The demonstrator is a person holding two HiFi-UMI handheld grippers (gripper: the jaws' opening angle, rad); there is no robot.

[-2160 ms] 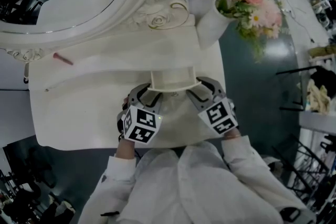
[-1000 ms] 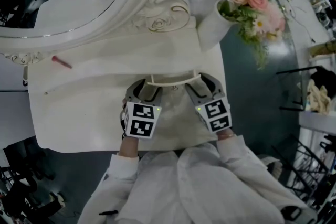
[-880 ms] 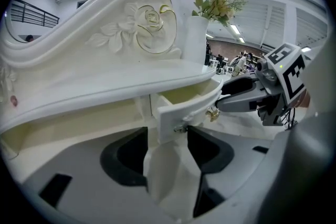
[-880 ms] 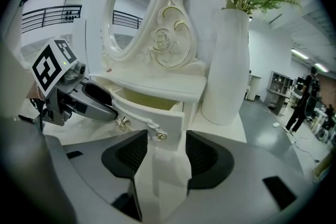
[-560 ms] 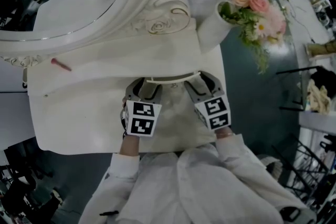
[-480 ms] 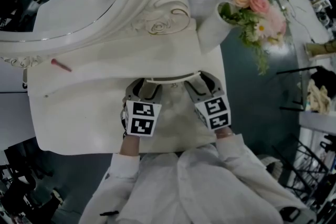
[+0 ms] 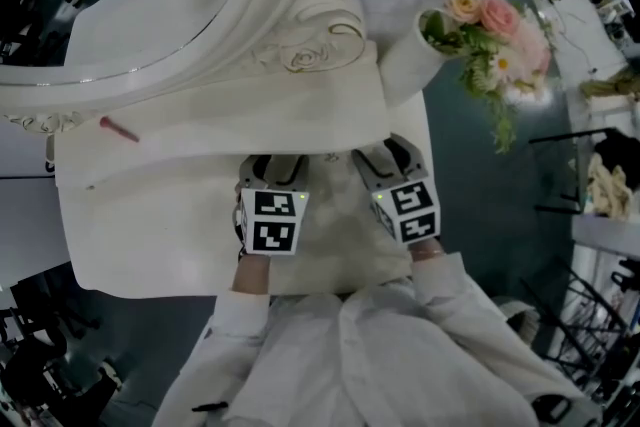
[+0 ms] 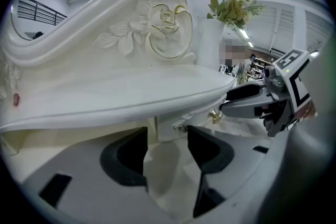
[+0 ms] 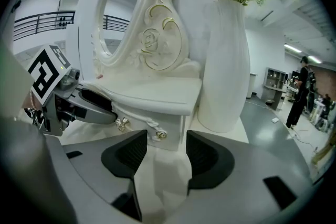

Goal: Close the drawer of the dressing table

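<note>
The white dressing table (image 7: 150, 215) fills the head view; its drawer is out of sight under the tabletop there. In the left gripper view the drawer front (image 8: 169, 122) with a brass knob (image 8: 216, 116) stands right at my left gripper (image 8: 167, 138), whose jaws are open with nothing between them. The right gripper view has the same drawer front (image 9: 167, 126) and knobs (image 9: 160, 135) just ahead of my right gripper (image 9: 165, 140), also open and empty. From above, the left gripper (image 7: 272, 165) and right gripper (image 7: 380, 155) sit side by side at the table's front edge.
An ornate oval mirror (image 7: 150, 5) rises behind the tabletop. A tall white vase (image 9: 226, 60) of pink flowers (image 7: 490, 25) stands at the table's right end. A small red stick (image 7: 120, 129) lies at the left. Dark floor and racks (image 7: 600, 185) lie to the right.
The drawer has slid in from sticking out between the grippers to hidden under the tabletop. Both grippers moved forward with it toward the mirror.
</note>
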